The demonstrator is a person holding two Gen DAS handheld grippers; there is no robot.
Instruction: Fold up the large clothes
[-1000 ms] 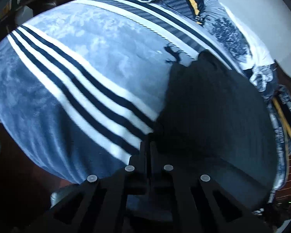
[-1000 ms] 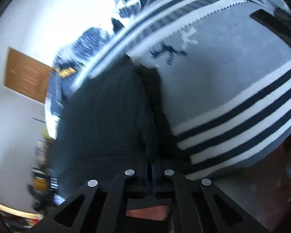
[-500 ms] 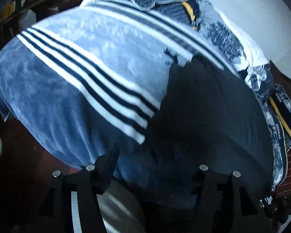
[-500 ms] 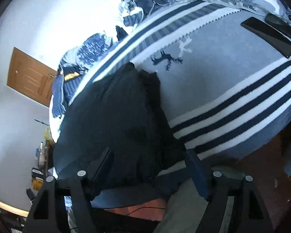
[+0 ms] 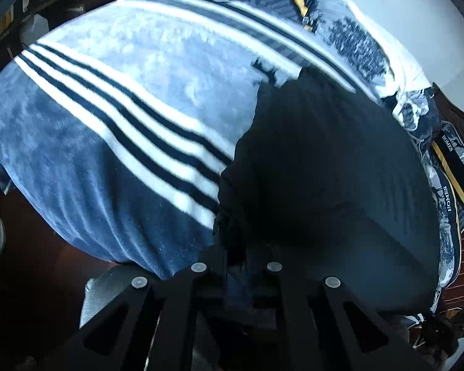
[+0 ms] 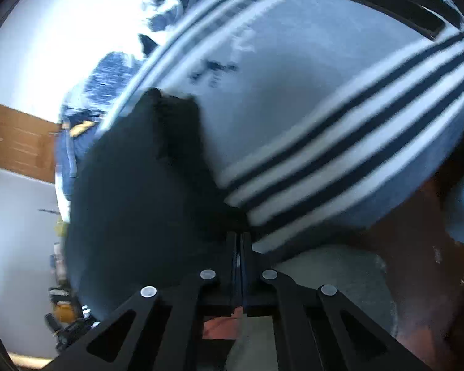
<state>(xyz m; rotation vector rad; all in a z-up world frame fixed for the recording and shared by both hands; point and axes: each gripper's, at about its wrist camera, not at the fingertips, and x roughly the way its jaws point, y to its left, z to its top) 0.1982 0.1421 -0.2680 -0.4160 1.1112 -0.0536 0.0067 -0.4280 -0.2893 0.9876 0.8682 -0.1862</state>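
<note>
Black garment (image 5: 324, 167) lies spread flat on a blue fleece blanket (image 5: 114, 117) with white and navy stripes, covering a bed. Near edge of the garment runs right up to both grippers.

Left gripper (image 5: 236, 253): jaws narrow, a small gap between them with dark cloth bunched in it; looks pinched on the garment's near left corner, at the blanket's striped band. Garment extends forward and right from it.

Right gripper (image 6: 238, 241): jaws pressed together, thin layer of fabric between them; clamped at the garment's near right corner. Garment extends forward and left; stripes lie to the right.

Patterned pillows (image 5: 362, 40) piled at the bed's far side. Dark flat bar-shaped object (image 6: 393, 9) on the blanket, well apart from the garment. Wooden door (image 6: 21, 142) in the white wall. Right view motion-blurred.
</note>
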